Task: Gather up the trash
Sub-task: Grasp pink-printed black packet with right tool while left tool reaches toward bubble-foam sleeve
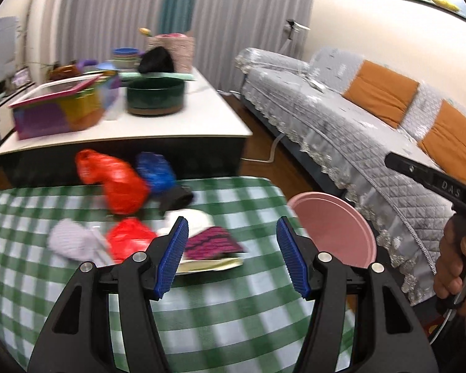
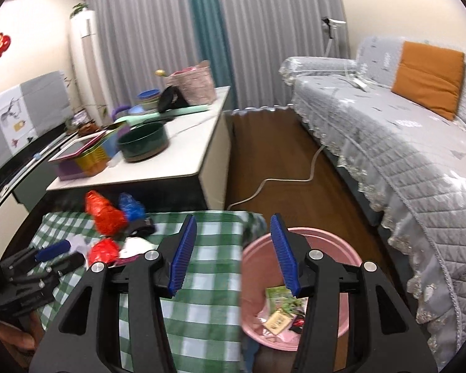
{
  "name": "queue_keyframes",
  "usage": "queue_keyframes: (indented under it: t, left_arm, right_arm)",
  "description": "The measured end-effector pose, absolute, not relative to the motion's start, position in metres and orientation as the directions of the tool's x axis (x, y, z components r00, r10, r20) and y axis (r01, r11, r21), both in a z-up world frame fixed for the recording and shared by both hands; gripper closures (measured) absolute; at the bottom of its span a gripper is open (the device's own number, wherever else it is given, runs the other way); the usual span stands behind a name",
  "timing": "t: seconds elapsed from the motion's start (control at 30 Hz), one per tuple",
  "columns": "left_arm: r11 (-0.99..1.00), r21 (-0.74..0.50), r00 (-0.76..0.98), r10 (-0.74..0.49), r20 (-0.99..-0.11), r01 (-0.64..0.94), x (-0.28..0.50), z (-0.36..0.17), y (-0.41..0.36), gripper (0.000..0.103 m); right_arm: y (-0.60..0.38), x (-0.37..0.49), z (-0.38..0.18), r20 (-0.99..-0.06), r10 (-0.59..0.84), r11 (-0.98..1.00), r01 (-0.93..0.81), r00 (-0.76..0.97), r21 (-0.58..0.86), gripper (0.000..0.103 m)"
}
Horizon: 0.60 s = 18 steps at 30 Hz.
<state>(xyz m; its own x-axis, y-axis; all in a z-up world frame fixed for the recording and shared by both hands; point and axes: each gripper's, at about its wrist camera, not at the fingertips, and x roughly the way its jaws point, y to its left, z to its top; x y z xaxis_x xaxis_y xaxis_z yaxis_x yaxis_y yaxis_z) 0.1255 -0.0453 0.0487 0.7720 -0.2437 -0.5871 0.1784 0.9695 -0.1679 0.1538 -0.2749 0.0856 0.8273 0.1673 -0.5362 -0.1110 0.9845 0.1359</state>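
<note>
1. My left gripper (image 1: 231,256) is released, its blue pads spread wide and holding nothing, above the green-checked tablecloth (image 1: 233,320).
2. My right gripper (image 2: 233,255) is likewise released and empty, over the gap between the table edge and the pink bin (image 2: 254,283).
3. The trash lies in a cluster on the far left of the cloth: a large red bag (image 1: 115,180), a blue bag (image 1: 155,171) touching it, a smaller red bag (image 1: 129,237), a crumpled white piece (image 1: 73,241) and a magenta-patterned wrapper (image 1: 212,242).
4. The pink bin stands just right of the table, beside the grey sofa (image 2: 404,155); wrappers (image 2: 282,307) lie inside it.
</note>
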Motion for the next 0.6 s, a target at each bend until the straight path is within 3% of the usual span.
queue_keyframes:
  t: [0.4, 0.6]
  left_arm:
    - [0.98, -0.192, 0.784, -0.084, -0.615, -0.045, 0.13, 0.001, 0.048, 0.045]
    - [0.977, -0.183, 0.772, -0.035, -0.634, -0.106, 0.136, -0.016, 0.072, 0.045]
  right_arm:
    - [-0.206, 0.185, 0.049, -0.614, 0.281, 0.96, -0.224, 0.737, 0.17, 0.053]
    - [-0.178, 0.21, 0.021, -0.67, 0.334, 0.942, -0.266, 0.663, 0.206, 0.038]
